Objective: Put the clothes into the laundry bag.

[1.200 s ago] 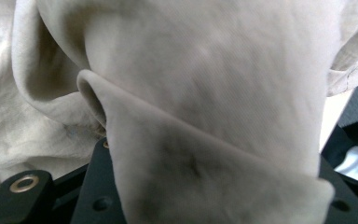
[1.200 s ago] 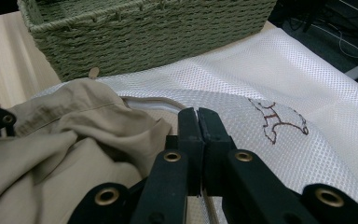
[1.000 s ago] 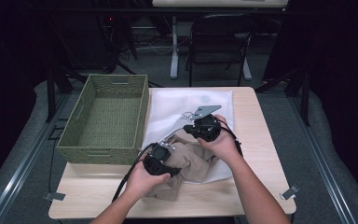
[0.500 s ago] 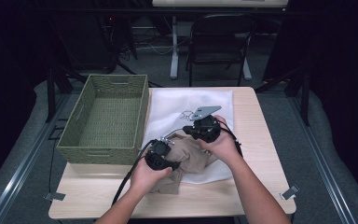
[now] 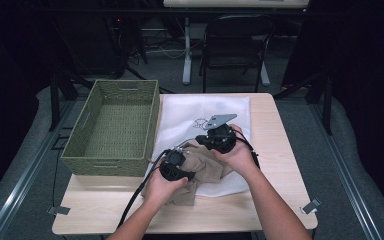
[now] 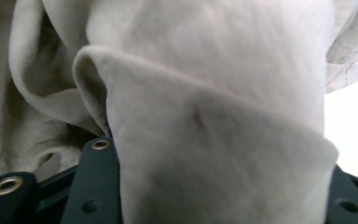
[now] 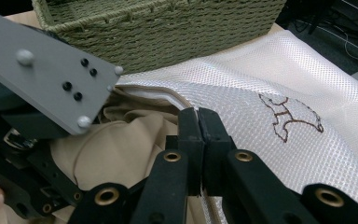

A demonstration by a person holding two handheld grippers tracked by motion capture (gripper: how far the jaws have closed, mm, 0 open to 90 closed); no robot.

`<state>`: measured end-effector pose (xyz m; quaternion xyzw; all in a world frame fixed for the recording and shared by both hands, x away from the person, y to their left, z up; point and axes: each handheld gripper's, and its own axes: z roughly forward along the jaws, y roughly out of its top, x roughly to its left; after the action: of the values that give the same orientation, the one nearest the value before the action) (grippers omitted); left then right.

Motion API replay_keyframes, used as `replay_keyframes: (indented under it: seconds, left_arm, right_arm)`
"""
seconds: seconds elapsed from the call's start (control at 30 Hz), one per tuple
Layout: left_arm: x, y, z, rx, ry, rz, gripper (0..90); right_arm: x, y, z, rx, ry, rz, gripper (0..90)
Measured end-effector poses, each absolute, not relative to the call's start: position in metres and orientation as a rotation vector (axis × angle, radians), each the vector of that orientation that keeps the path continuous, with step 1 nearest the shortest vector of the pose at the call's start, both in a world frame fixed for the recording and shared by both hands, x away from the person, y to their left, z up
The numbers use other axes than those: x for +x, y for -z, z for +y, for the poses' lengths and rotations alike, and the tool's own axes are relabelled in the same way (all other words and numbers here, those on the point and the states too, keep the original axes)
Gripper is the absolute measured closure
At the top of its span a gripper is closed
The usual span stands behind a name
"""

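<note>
Along the bench's (image 5: 272, 135) left edge stands the green woven basket (image 5: 105, 164), empty and well clear of the work. Just right of it, near the front edge, the left tool (image 5: 179, 162) is buried nose-first in the tan garment (image 5: 210, 167). A thick fold of that cloth hangs over and between its jaws in the left gripper view. The jaws have just been opening, but the fold hides the pads, so I cannot tell whether they are pressing on it or have let go.

The garment lies bunched at the middle of the front edge, partly on the white mesh bag (image 5: 205, 106), at its near hem.

Further right, the right tool (image 7: 198, 114) is clamped fully together on the bag's hem, pinching the thin mesh and holding the mouth up.

The step looks like feeding the garment into the bag. To do it well:

- Keep the right tool's pinch firm and lifted, so the mouth gapes rather than sags.
- Push the cloth deep past the hem before letting it go, or it will spill back onto the bench.
- Draw the left tool out straight, so the draped fold is not dragged out with it.
- Gather the loose tail near the front edge next.
</note>
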<state>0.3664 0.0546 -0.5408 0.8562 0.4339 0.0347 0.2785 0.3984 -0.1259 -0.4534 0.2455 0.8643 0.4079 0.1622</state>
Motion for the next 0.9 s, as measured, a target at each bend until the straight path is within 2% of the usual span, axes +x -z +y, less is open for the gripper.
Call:
replay_keyframes:
  seconds: [0.53,0.73,0.9]
  left_arm:
    - [0.367,0.544,0.051,2.306,-0.111,1.182,39.4]
    - [0.364,0.534,0.052,2.292,-0.119,1.155,35.5]
    - [0.360,0.523,0.056,2.270,-0.060,1.143,30.1]
  right_arm:
    - [0.399,0.454,-0.126,0.708,-1.170,2.459,88.8]
    - [0.400,0.456,-0.128,0.721,-1.180,2.455,88.8]
    - [0.401,0.456,-0.128,0.723,-1.182,2.453,88.6]
